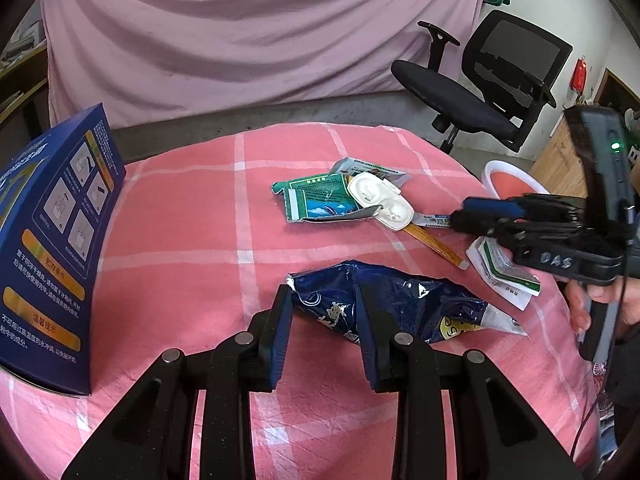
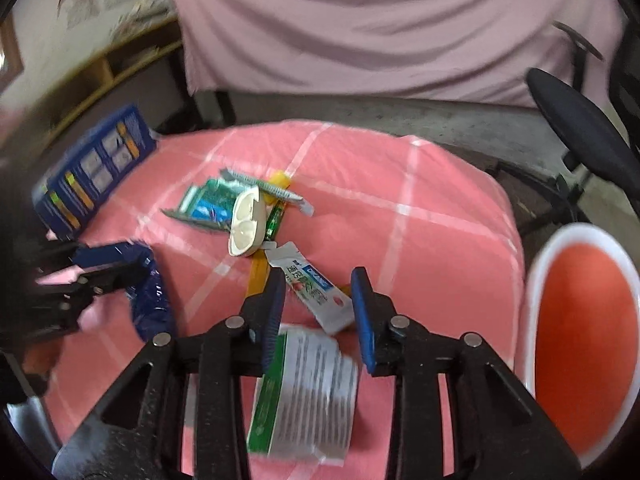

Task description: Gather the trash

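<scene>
A crumpled dark blue snack wrapper (image 1: 400,304) lies on the pink checked cloth (image 1: 180,240). My left gripper (image 1: 322,304) is open, its fingers on either side of the wrapper's left end. The wrapper also shows in the right wrist view (image 2: 150,300). My right gripper (image 2: 318,284) is open above a white sachet (image 2: 316,292) and a green and white packet (image 2: 308,392). It also shows in the left wrist view (image 1: 476,210). A pile of a green packet (image 1: 320,198), a white plastic case (image 1: 380,200) and a yellow strip (image 1: 436,246) lies further back.
A tall blue carton (image 1: 56,248) stands at the left edge of the table. A red bin with a white rim (image 2: 580,336) stands to the right of the table. A black office chair (image 1: 488,84) is behind on the right. A pink sheet hangs at the back.
</scene>
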`<state>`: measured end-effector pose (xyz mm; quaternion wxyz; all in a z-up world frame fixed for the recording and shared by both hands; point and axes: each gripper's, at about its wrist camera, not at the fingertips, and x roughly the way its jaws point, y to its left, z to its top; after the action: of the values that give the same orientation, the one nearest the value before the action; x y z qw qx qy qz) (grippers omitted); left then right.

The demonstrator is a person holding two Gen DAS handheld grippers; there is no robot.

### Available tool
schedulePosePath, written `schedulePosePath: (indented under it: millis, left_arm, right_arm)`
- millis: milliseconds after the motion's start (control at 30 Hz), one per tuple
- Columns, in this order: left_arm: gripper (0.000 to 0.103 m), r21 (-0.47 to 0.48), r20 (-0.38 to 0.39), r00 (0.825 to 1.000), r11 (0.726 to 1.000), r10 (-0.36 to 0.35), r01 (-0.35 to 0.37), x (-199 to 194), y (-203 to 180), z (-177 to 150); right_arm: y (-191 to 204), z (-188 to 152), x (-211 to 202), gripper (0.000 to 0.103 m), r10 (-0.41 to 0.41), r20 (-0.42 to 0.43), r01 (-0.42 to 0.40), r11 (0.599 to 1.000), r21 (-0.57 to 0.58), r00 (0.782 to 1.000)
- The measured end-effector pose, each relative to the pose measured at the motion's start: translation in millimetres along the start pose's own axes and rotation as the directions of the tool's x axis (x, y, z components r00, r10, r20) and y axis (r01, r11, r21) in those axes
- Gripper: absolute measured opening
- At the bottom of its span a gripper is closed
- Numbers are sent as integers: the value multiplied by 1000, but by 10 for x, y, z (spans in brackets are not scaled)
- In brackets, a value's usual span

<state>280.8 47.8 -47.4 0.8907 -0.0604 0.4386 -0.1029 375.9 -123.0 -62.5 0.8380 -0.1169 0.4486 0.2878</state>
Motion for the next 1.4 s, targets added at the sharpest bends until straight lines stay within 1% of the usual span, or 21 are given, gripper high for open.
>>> schedulePosePath:
  millis: [67, 167, 200, 233, 267, 333, 433, 500, 600, 633, 700, 800, 900, 967, 1033, 1067, 1133, 1233, 1267, 1300, 1400]
  left_arm:
    - [27, -6, 0, 1000, 1000, -11, 11, 4, 16, -2]
    - [27, -7, -2, 1000, 1000, -29, 29, 8, 28, 13]
    - [27, -3, -1, 999, 999, -34, 34, 6, 23, 16]
    - [27, 3, 0, 999, 999, -35, 35, 3, 14, 19]
    - [27, 11, 1, 999, 999, -36, 36, -6, 3, 20]
    - [26, 27, 14, 999, 999, -30, 30, -34, -40, 14]
    - [26, 47, 45, 999, 999, -20, 18, -87, -107, 8]
    - [26, 58, 72, 997, 998, -14, 10, -116, -165, 1]
    - [26, 65, 133, 991, 998, -22, 13, -212, -262, -17]
    - [26, 68, 156, 987, 998, -24, 14, -243, -304, -26]
    - [26, 74, 208, 978, 997, -29, 14, -315, -383, -34]
    - [26, 78, 296, 954, 997, -47, 25, -454, -519, -38]
    - [26, 82, 368, 927, 996, -66, 38, -587, -630, -29]
    - [26, 77, 420, 904, 996, -78, 50, -677, -715, 11]
    - [26, 73, 460, 884, 995, -88, 61, -743, -817, 65]
    - [26, 76, 481, 872, 995, -93, 65, -767, -883, 102]
    - [26, 90, 525, 845, 994, -105, 68, -797, -1077, 193]
    - [26, 109, 573, 807, 989, -141, 96, -805, -1348, 311]
    - [26, 117, 589, 793, 987, -157, 109, -793, -1464, 356]
    - [26, 124, 604, 779, 986, -167, 115, -780, -1567, 397]
    - [26, 152, 637, 745, 980, -199, 131, -696, -1881, 496]
  right_arm:
    - [34, -12, 90, 51, 31, -46, -32, 999, -30, 998]
    - [67, -59, 93, 50, 47, -67, -51, 997, -54, 997]
    - [62, -70, 91, 43, 60, -72, -64, 997, -49, 996]
    - [55, -97, 106, 41, 70, -86, -73, 997, -35, 994]
    - [51, -121, 105, 39, 68, -82, -70, 997, -28, 994]
    - [22, -150, 73, 28, 62, -63, -62, 998, -3, 996]
    - [11, -207, -29, 25, 87, -10, -86, 995, 40, 996]
    - [46, -256, -127, 25, 75, 38, -76, 996, 45, 997]
    - [83, -326, -363, 25, 50, 156, -59, 997, 56, 987]
    - [93, -358, -484, 25, 40, 214, -54, 997, 60, 976]
    - [77, -418, -711, 25, 23, 313, -50, 996, 78, 950]
    - [30, -521, -1035, 25, 3, 438, -60, 991, 117, 899]
    - [1, -604, -1309, 25, -34, 526, -52, 988, 147, 850]
    - [-21, -646, -1484, 25, -72, 573, -32, 985, 169, 816]
    - [-58, -684, -1661, 25, -119, 622, -10, 980, 199, 774]
    - [-67, -692, -1716, 25, -140, 635, 2, 977, 214, 759]
    - [-115, -731, -1866, 25, -193, 668, 31, 969, 246, 719]
    - [-179, -807, -2066, 25, -294, 694, 114, 949, 294, 657]
    - [-212, -847, -2148, 25, -339, 701, 149, 936, 318, 627]
    - [-230, -869, -2186, 25, -365, 704, 171, 927, 333, 609]
    - [-355, -996, -2378, 25, -465, 706, 237, 884, 403, 534]
